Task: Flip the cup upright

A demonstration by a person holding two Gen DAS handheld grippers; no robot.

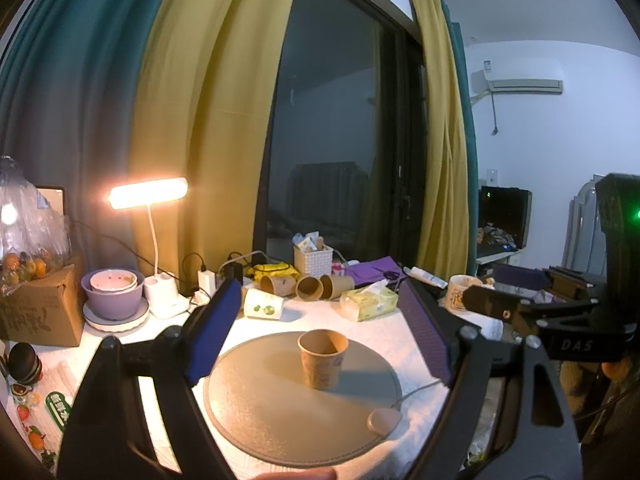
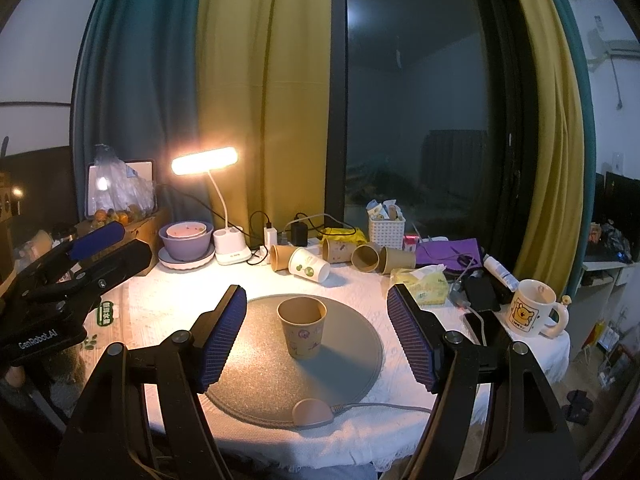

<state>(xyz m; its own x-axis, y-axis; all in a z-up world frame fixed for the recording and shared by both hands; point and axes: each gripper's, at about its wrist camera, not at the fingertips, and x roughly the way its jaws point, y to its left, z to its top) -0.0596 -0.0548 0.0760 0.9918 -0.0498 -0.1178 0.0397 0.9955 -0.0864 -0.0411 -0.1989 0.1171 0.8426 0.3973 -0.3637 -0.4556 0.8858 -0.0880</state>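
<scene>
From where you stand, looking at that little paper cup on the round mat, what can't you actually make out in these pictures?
- Paper cup: its bottom inside is in shadow in both views; its printed pattern is too small to read.
- Round mat: the near edge is hidden by the left claw in the left view, and partly by the right claw in the right view.
- Tipped cups at the back: too small to tell if anything is inside.

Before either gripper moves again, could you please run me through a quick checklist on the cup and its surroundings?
1. Paper cup upright, mouth up: ok.
2. Cup standing on the round grey mat, away from its edge: ok.
3. Left gripper open, not touching the cup: ok.
4. Right gripper open, clear of the cup: ok.
5. Cup empty: cannot tell, its bottom is hidden.
6. Tipped cups behind the mat, out of the way: ok.
</scene>
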